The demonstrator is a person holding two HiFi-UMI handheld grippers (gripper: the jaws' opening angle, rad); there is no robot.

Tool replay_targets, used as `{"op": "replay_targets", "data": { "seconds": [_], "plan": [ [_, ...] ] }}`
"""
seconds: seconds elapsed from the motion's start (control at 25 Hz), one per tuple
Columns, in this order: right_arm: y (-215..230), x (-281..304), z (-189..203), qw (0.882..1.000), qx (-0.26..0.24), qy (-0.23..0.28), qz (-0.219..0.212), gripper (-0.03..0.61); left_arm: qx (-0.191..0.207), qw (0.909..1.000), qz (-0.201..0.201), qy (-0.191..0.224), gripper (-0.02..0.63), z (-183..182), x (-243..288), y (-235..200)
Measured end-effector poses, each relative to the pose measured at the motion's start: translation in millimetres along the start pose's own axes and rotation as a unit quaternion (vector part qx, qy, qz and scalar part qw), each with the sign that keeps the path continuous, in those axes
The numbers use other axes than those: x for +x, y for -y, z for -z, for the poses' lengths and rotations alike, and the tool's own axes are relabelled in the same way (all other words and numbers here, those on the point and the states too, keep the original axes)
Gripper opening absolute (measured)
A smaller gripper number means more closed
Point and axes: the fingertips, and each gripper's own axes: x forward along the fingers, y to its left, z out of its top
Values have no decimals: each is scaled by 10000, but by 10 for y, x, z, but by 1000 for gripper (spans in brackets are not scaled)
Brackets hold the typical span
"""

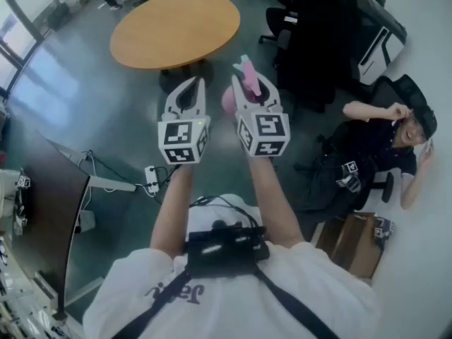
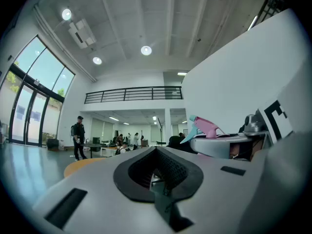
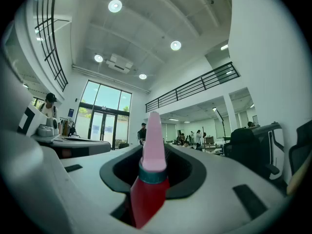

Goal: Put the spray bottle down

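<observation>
Floor (image 1: 85, 119): smooth grey-green, glossy, with pale window light on it at the left of the head view.
Round table (image 1: 176, 30): flat wooden top with a matte tan surface, standing beyond both grippers and well apart from them.
Office chairs (image 1: 318, 41): a dark, bulky black cluster to the right of the table.
Cardboard box (image 1: 353, 242): brown and open-topped, on the floor at the lower right.
Left gripper (image 1: 192, 83): light grey moulded plastic, held level. Its two curved fingers arch in until the tips meet. Its own view (image 2: 156, 155) shows the black ribbed pads around an empty hollow.
Right gripper (image 1: 253, 90): the same grey shell, level and just beside the left one. Its fingers stand narrow, closed on the spray bottle's neck, with black pad rims on either side (image 3: 153, 165).
Spray bottle (image 1: 247, 76): held in the air in the right gripper, above the floor and short of the table. It has a pink plastic trigger head (image 3: 153, 140), a teal collar and a red neck below that, and its nozzle tip is teal in the left gripper view (image 2: 207, 126).
Power strip (image 1: 151, 179): small, white and oblong, lying on the floor with cables.
</observation>
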Motion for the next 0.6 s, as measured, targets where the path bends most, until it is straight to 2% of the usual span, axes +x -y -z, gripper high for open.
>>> {"op": "replay_targets", "data": {
  "seconds": [0.2, 0.4, 0.6],
  "plan": [
    [-14, 4, 74, 9998, -4, -98, -145, 133, -148, 9998, 5, 104, 12, -15, 35, 45],
    [-10, -10, 90, 9996, -16, -136, -232, 134, -89, 9998, -202, -19, 12, 50, 39, 47],
    [14, -69, 81, 9996, -12, -111, -272, 135, -200, 9996, -163, -65, 12, 88, 23, 115]
  ]
}}
